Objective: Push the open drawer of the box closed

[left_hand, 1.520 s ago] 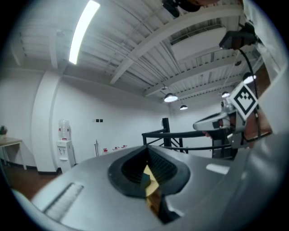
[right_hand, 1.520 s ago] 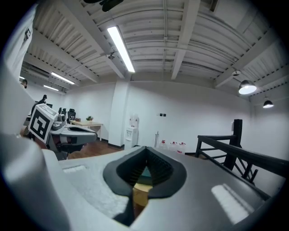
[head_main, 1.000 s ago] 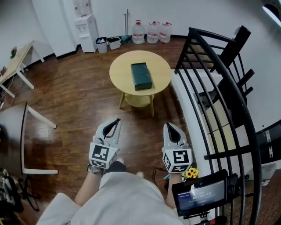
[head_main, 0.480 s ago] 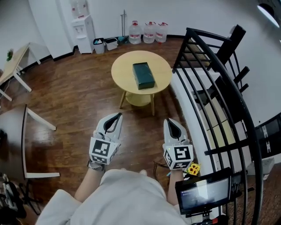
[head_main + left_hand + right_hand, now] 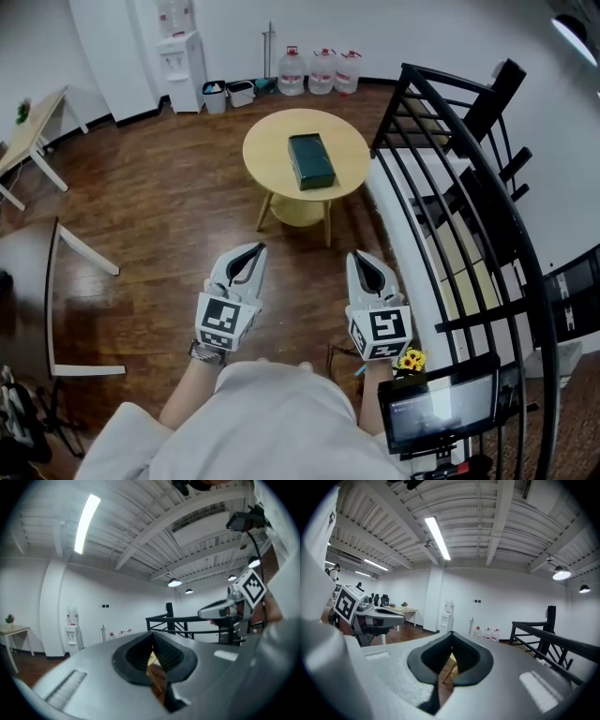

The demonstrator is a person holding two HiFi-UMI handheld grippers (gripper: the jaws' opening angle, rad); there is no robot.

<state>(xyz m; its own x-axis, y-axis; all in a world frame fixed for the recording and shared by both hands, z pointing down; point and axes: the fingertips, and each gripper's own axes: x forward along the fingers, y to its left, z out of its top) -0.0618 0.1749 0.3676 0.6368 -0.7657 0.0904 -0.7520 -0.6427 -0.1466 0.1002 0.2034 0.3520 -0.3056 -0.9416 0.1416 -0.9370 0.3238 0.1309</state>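
A dark green box lies on a round light-wood table ahead of me in the head view; whether its drawer stands open I cannot tell from here. My left gripper and right gripper hang side by side over the wooden floor, well short of the table, both shut with nothing between the jaws. In the left gripper view the left gripper has its jaws pressed together, and a sliver of the table shows through the slit. The right gripper view shows the right gripper shut the same way.
A black metal railing runs along the right side. At the back wall stand a water dispenser, small bins and several water bottles. A desk is at far left, a small screen at lower right.
The view has shifted slightly toward the table, which now sits a bit further right. Both grippers have edged forward and stay shut.
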